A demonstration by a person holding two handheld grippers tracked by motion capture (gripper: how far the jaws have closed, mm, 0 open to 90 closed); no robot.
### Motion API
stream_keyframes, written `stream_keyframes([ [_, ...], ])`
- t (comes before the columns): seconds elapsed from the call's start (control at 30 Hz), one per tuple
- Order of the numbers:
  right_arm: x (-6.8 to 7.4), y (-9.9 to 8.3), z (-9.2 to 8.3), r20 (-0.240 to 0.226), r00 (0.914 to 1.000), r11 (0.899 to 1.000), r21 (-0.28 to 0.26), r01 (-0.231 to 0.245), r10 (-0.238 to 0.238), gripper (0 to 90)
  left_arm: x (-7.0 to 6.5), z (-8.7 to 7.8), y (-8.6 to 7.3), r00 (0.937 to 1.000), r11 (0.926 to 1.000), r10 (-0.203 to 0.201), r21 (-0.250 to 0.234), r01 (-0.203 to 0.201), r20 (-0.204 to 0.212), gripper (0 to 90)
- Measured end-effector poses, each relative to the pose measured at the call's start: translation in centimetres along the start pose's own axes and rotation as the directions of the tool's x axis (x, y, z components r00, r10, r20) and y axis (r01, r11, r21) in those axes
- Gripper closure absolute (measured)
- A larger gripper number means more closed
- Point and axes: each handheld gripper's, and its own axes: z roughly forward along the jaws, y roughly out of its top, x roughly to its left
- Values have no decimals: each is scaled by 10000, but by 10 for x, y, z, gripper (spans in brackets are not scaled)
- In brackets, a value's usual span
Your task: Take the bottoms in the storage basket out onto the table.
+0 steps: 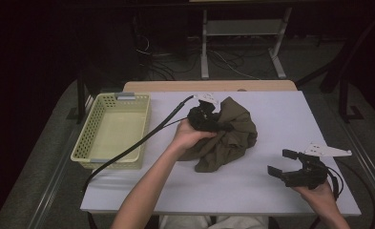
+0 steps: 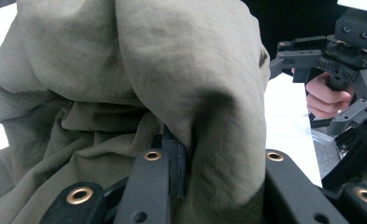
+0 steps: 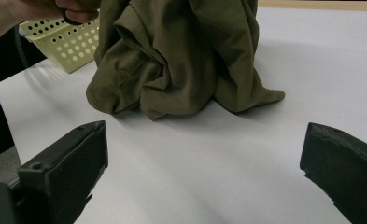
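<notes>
Fingers of the right gripper (image 1: 281, 163) stand spread wide at the near right corner of the table (image 1: 280, 119), with nothing between them; the right gripper view shows only bare white surface in the gap, and the hand holding it rests low by the table's edge. Farther in, near the middle, the left gripper (image 1: 222, 125) is clenched on a fold of the olive-green cloth (image 1: 228, 136): in the left gripper view one black finger (image 2: 153, 186) and its partner sit close together with a ridge of fabric bunched between them and draped over their tips. The cloth is crumpled in a heap, part of it pulled up into a peak where the grip has it, the rest resting on the table. Beyond and to the left, at the table's left edge, the pale yellow basket (image 1: 87, 138) stands with nothing in it, well apart from the cloth.

By my reckoning, the work is at an early stage: the grasp on the cloth is made, but the cloth is neither spread, folded nor moved to the basket, and the right gripper has yet to take any part.
</notes>
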Motion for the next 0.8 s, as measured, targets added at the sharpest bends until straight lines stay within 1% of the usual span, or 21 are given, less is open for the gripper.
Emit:
stream_keyframes([
  [0.1, 0, 0, 0, -9, 10000, 10000, 20, -19, 19, 7, -3, 7, -3, 10000, 9999, 88, -51, -88, -9, 719],
  [0.17, 0, 0, 1, -9, 10000, 10000, 51, -31, 31, 7, -5, 10, -6, 10000, 9999, 49, -99, -49, 12, 716],
  [0.4, 0, 0, 1, 7, 10000, 10000, 46, 4, -4, 7, -9, 23, -14, 9997, 9999, 119, 9, -119, 231, 689],
  [0.6, 0, 0, 1, 9, 10000, 10000, 84, -14, 14, 7, -14, 34, -21, 9992, 10000, -20, -71, 23, 403, 661],
  [0.73, 1, 0, 1, -5, 10000, 10000, 80, -6, 7, 7, -17, 41, -26, 9987, 10000, 22, 17, -23, 510, 633],
  [0.8, 0, 0, 1, 10, 10000, 10000, 66, 4, -4, 8, -19, 43, -28, 9986, 10000, 13, 7, -14, 538, 604],
])
